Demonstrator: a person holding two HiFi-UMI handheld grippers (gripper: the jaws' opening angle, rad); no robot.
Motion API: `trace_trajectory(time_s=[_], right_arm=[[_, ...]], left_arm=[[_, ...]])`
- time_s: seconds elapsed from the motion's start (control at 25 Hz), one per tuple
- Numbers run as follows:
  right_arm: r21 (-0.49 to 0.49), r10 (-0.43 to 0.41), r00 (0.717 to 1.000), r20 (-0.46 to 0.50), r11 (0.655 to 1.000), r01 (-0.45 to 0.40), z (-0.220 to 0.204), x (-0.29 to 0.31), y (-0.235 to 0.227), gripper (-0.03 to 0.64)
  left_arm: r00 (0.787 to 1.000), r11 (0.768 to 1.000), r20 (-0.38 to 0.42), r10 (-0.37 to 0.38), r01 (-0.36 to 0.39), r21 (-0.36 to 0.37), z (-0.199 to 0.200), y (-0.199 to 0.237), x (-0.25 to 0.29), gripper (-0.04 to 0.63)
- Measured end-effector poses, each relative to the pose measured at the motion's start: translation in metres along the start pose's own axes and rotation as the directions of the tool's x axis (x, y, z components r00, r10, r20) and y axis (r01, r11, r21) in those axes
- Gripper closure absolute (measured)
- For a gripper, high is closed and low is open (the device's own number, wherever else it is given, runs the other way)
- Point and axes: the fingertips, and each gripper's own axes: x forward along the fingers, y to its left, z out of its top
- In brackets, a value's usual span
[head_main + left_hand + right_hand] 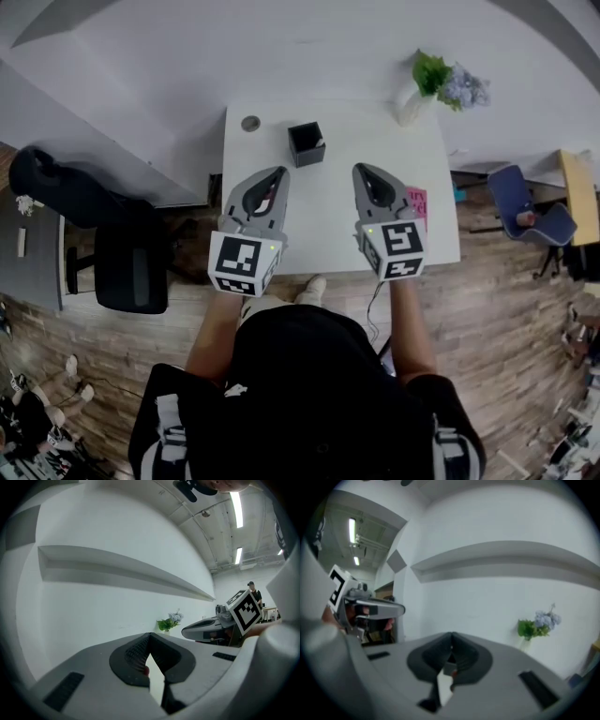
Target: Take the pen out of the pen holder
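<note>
**A:** What do we see in the head view?

**B:** We hold both grippers over the white desk (323, 225). The black pen holder (307, 145) stands on the desk ahead of us. It lies between the tips of the left gripper (279, 172) and the right gripper (360, 171), and neither touches it. Something pale shows at its rim, but we cannot tell whether that is the pen.

**A:** And the left gripper view?

**B:** Our fingers (133, 656) meet at the tips, closed on nothing. Their grey bodies hide the pen holder. A vase of flowers (169, 622) stands beyond by the wall, and the right gripper is alongside.

**A:** The right gripper view?

**B:** Much the same. The fingers (464, 656) are pressed together and empty, the pen holder is hidden, and the flowers are off to the right.
</note>
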Motion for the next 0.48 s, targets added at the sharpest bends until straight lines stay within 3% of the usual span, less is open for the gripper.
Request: trace_trajectory(time_s=[0.48], right_arm=[[0.019,0.112,0.988,-0.102,0.994,-0.111,-0.036,0.024,0.004,0.583]], left_arm=[[0.996,0.998,-0.068,0.058,-0.058,0.002,-0.032,0.000,0.007,0.575]])
